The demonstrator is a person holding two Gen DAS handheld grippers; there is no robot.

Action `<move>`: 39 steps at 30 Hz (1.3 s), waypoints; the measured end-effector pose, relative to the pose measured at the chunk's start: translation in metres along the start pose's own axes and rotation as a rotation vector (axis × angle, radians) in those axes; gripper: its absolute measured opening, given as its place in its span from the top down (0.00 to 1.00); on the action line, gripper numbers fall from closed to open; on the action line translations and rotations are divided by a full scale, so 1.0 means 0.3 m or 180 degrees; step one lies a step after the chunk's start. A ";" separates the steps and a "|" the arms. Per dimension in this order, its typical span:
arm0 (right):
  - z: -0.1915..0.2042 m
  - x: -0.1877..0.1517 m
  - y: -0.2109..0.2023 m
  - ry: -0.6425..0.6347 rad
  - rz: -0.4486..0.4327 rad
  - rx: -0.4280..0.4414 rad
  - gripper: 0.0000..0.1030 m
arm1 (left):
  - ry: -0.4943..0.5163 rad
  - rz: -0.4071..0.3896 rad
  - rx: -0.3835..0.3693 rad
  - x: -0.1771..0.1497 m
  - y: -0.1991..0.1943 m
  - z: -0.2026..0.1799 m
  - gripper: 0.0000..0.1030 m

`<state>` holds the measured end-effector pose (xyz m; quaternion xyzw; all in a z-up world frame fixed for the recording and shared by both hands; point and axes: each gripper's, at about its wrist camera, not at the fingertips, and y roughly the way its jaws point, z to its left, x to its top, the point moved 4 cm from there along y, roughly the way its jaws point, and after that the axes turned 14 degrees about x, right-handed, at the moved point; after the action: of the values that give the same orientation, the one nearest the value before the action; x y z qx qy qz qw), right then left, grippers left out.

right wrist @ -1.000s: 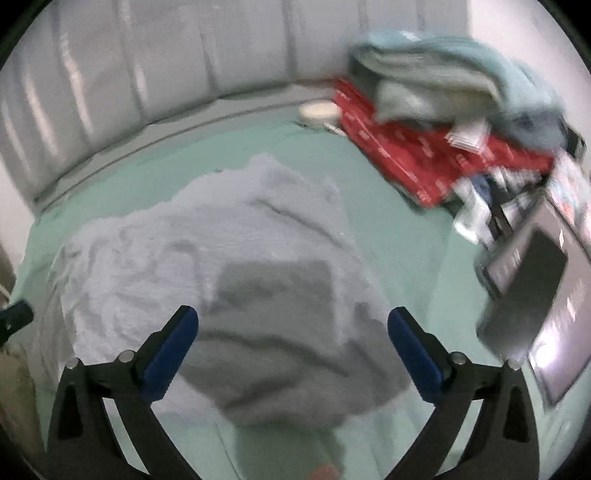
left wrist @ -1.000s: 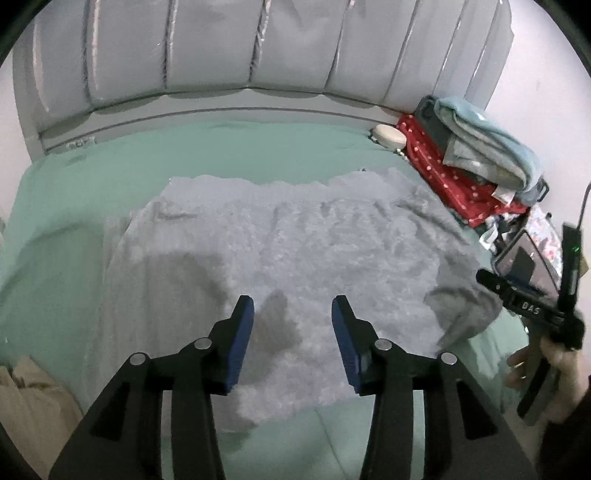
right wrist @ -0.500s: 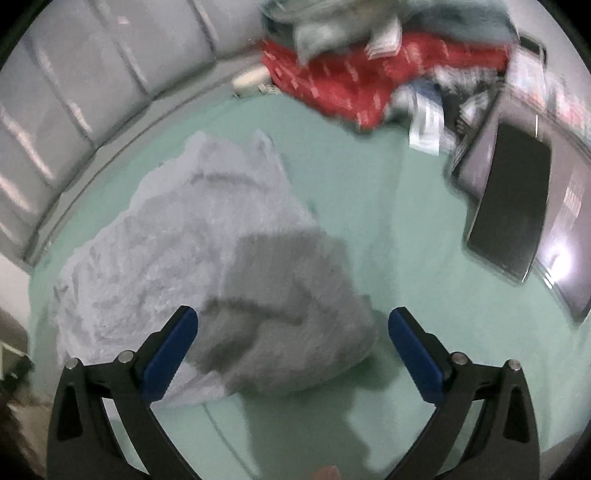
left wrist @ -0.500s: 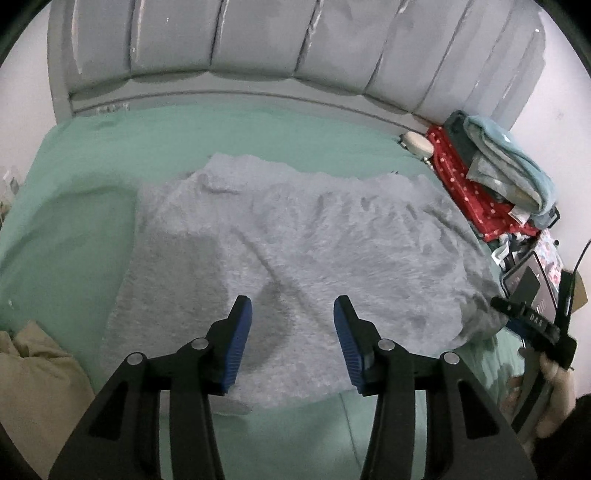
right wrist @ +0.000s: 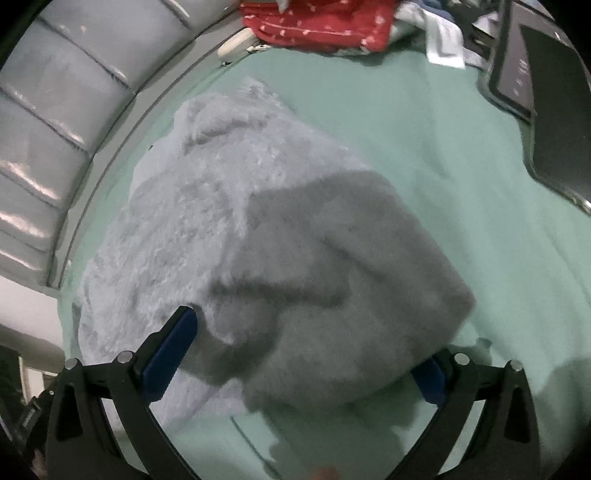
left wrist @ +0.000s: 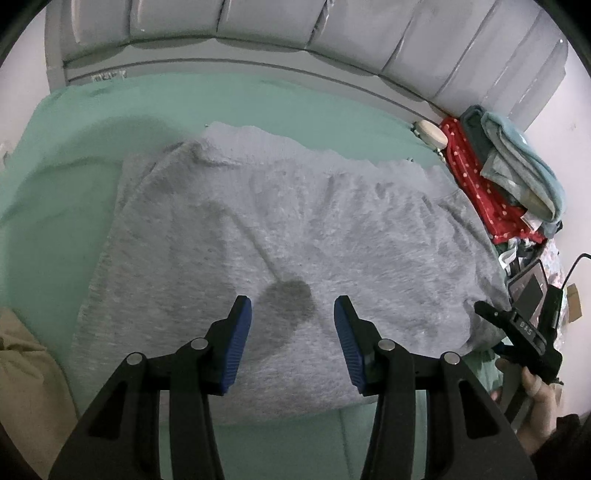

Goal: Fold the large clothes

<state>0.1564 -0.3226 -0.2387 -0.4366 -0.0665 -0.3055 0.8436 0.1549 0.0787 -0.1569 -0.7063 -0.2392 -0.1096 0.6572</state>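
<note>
Left wrist view: your left tool (left wrist: 292,339) hangs half open and empty over the grey garment (left wrist: 295,240) on the bed (left wrist: 240,99). Your right tool (right wrist: 299,354) gapes wide, gripping nothing. Pinching one fluffy layer could drag the fold crooked.

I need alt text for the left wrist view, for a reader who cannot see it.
A grey fleece garment lies spread on a green bed sheet, with the open left gripper above its near edge, holding nothing. At right, a hand holds the right gripper beside piled clothes.

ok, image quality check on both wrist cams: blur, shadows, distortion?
Left wrist: sharp, strong fisheye bend in the headboard, dark gripper shadow on the grey garment. Right wrist: softer, smeared toward the edges, broad shadow across the garment's near half.
</note>
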 end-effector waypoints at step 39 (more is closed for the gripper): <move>0.140 0.325 0.188 -0.0243 -0.0275 0.0687 0.53 | -0.0182 0.0168 0.0262 0.136 0.215 0.178 0.52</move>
<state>0.2737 -0.3102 -0.2155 -0.3512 -0.1498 -0.3158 0.8686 0.2126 0.1376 -0.2002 -0.6876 -0.2435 -0.0621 0.6812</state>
